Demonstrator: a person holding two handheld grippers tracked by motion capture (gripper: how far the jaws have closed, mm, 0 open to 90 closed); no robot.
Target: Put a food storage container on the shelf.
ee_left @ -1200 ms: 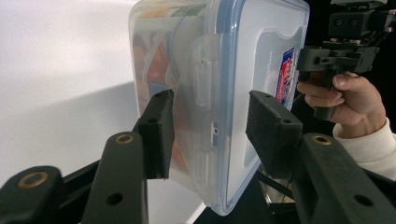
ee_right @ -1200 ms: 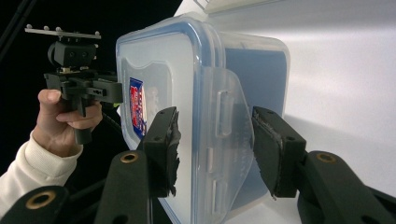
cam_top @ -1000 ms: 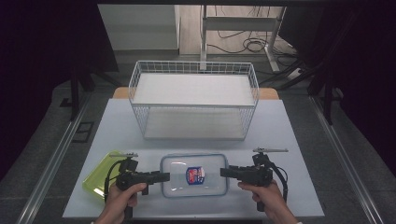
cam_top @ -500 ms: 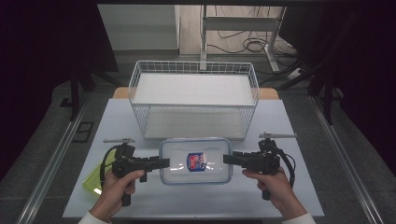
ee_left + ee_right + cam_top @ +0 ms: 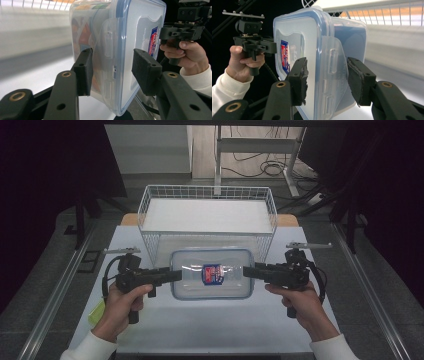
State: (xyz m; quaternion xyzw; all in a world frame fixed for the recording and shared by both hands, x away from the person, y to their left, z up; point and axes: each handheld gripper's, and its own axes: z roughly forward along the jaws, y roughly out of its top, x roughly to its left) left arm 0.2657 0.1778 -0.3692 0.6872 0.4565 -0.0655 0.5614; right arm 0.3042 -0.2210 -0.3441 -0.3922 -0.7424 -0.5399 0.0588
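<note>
Both grippers clamp one clear plastic container by its short ends, at the lower middle of the high view. At the lower left of that view the left gripper bites the container's left end, and at the lower right the right gripper bites the opposite end, each held in a hand with a white sleeve.

Largest in the high view is the white table, which spreads across the lower half of the frame. Next comes the white wire basket, in the centre just above the container. The container itself has a blue-edged lid with a red and blue label in its middle, and it sits level between the two tools. A small yellow-green thing peeks out by the left hand at the lower left; what it is cannot be told.

From the left gripper view, the jaws straddle the container's end latch in mid-frame, one pad under the base and one on the lid, with the right gripper at the upper right. From the right gripper view, the jaws pinch the other latch likewise, with the left gripper at the upper left.
</note>
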